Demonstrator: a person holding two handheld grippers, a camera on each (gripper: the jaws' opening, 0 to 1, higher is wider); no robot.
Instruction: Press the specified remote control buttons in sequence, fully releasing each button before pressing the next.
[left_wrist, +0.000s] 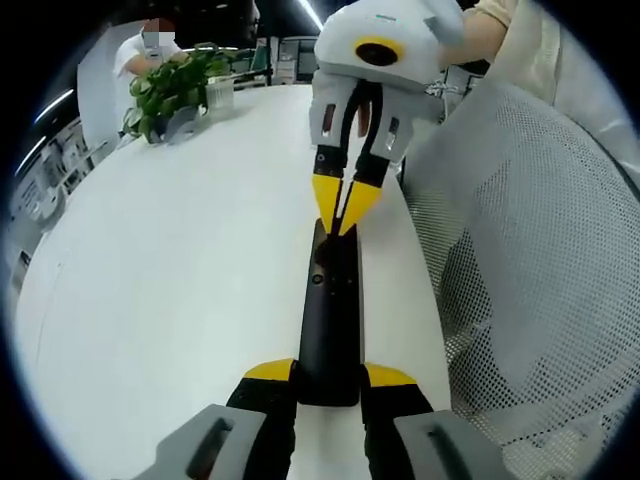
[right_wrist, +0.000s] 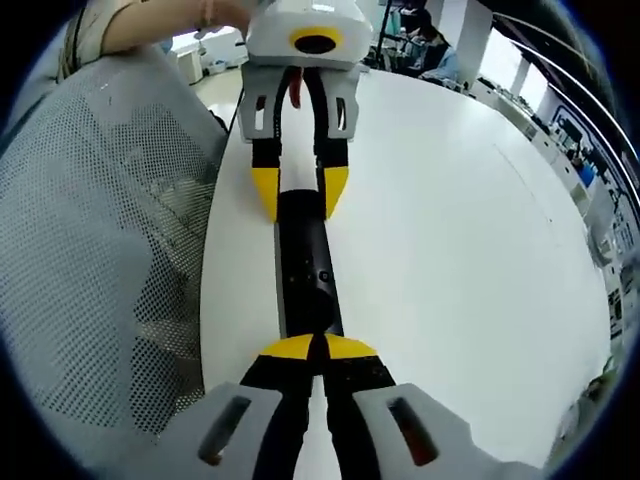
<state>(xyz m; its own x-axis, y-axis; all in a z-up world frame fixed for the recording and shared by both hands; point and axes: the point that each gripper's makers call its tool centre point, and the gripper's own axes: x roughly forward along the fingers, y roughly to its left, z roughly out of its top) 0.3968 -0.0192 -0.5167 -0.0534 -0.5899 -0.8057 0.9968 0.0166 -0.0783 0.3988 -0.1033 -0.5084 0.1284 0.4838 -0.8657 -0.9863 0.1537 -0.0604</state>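
The left gripper (left_wrist: 330, 385) clamps the near end of the black remote control (left_wrist: 330, 320), one yellow tip on each long side. At the remote's far end the right gripper (left_wrist: 346, 203) comes down with its yellow tips pinched together, touching the top face. In the right gripper view those closed tips (right_wrist: 317, 347) meet on the remote (right_wrist: 308, 270). The remote lies lengthwise on the white table (left_wrist: 180, 280), near the edge beside a mesh chair (left_wrist: 540, 270). A potted plant (left_wrist: 175, 90) stands far off.

White table (left_wrist: 180, 280), potted plant (left_wrist: 175, 90), mesh chair (left_wrist: 540, 250).
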